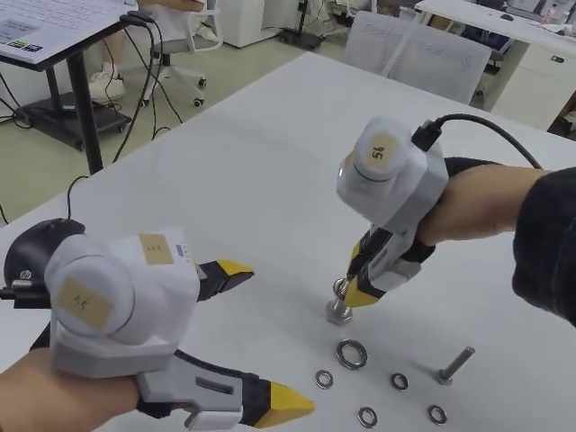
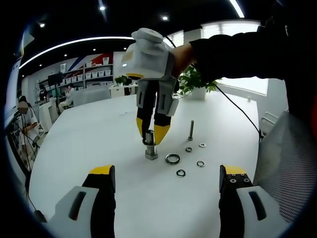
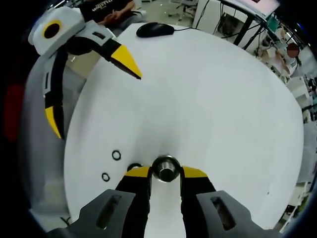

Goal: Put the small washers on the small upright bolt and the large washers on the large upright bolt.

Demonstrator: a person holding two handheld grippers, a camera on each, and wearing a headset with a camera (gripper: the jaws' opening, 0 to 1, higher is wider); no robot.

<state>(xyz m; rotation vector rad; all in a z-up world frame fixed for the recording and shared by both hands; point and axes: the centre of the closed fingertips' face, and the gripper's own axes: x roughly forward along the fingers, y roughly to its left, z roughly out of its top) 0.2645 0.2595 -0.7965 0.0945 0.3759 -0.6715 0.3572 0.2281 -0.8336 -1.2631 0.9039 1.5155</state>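
Contact: your right gripper [image 1: 347,290] is closed on a large silver steel washer [image 1: 342,286] right atop the large upright hex-head bolt [image 1: 339,313] on the white desk [image 1: 270,180]. Your left gripper [image 1: 268,336] hangs wide open nearby, empty.

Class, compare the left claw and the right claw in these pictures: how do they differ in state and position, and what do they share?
The left claw gapes wide and holds nothing, while the right claw is closed on a large washer. The left claw hovers off to the side, whereas the right claw points down at the top of the large upright bolt. Both have yellow tips.
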